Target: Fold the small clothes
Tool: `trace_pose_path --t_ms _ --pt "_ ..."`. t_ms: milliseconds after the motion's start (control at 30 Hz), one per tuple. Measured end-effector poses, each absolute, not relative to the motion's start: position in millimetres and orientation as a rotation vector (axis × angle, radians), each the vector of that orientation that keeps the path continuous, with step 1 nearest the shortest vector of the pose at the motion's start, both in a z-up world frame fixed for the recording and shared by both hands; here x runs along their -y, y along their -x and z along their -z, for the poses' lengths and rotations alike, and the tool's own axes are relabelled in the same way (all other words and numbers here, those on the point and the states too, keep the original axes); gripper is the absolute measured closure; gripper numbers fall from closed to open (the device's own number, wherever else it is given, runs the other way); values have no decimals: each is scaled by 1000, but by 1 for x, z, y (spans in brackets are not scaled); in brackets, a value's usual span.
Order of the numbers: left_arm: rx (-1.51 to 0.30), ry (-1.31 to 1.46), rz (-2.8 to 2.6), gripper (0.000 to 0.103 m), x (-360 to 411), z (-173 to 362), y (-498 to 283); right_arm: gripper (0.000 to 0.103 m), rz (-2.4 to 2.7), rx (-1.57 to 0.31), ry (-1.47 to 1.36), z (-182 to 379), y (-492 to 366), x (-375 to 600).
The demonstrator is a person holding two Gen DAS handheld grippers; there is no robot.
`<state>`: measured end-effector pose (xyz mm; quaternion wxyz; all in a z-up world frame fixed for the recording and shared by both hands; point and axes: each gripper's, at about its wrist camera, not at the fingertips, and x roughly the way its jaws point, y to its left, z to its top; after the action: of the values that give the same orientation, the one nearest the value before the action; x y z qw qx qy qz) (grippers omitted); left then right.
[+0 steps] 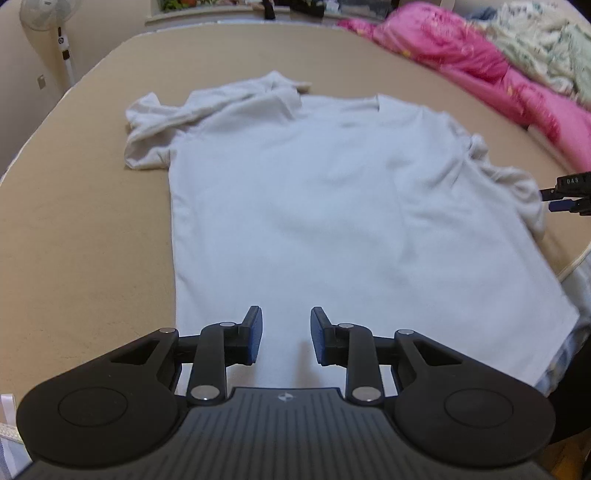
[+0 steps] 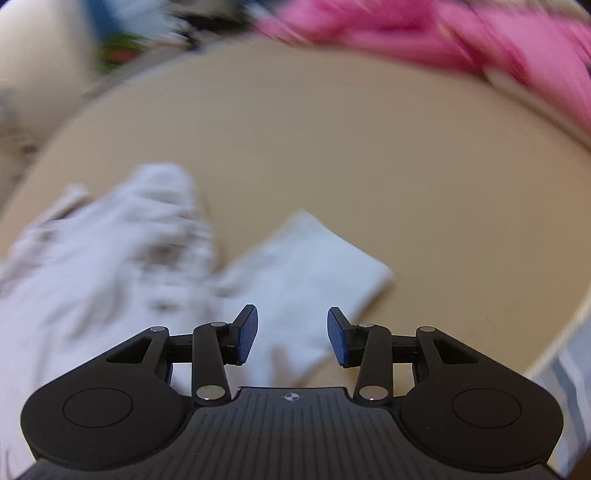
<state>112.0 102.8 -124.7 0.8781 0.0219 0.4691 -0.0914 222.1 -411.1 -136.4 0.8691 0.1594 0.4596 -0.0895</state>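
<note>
A white T-shirt (image 1: 332, 206) lies spread flat on a tan table (image 1: 74, 229), collar away from me, hem toward me. Its left sleeve (image 1: 155, 129) is bunched up; its right sleeve (image 1: 513, 188) is rumpled. My left gripper (image 1: 286, 334) is open and empty, just above the hem. The tips of my right gripper (image 1: 569, 195) show at the right edge, beside the right sleeve. In the blurred right wrist view my right gripper (image 2: 291, 334) is open and empty above a flat sleeve (image 2: 306, 266), with crumpled shirt cloth (image 2: 103, 251) to its left.
A pink quilt (image 1: 480, 59) and a flowered blanket (image 1: 546, 44) lie along the far right of the table. A white standing fan (image 1: 55, 29) is at the far left. The table's right edge (image 1: 572, 258) runs close to the shirt.
</note>
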Motion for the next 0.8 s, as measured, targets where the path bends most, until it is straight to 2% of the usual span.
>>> trace_pose_path --t_ms 100,200,233,267,300,333,467,533,567,700,800 --pt "-998 -62 177 71 -101 133 -119 59 251 -1044 -387 162 -239 422" --pt "-1015 -74 164 71 -97 142 -128 59 256 -1047 -329 170 -252 419" --pt "-1015 -77 160 71 -95 144 -131 62 251 -1035 -303 170 -256 416" --pt "-1009 -81 155 71 -92 146 -133 83 242 -1022 -281 171 -259 414" --pt "-992 -86 147 71 -89 147 -135 98 226 -1008 -267 170 -261 411" --pt "-967 -92 137 71 -85 147 -136 101 203 -992 -254 167 -262 407" --pt "-857 -128 86 71 -69 152 -141 101 144 -878 -263 150 -273 416" --pt "-793 -170 34 64 -60 159 -140 101 154 -771 -297 134 -284 435" --pt "-760 -191 5 59 -55 165 -139 101 178 -703 -326 124 -289 451" --pt "-594 -261 -65 56 -40 190 -120 101 371 -393 -411 94 -295 532" --pt "-518 -320 -98 55 -30 200 -112 101 521 -346 -451 107 -299 588"
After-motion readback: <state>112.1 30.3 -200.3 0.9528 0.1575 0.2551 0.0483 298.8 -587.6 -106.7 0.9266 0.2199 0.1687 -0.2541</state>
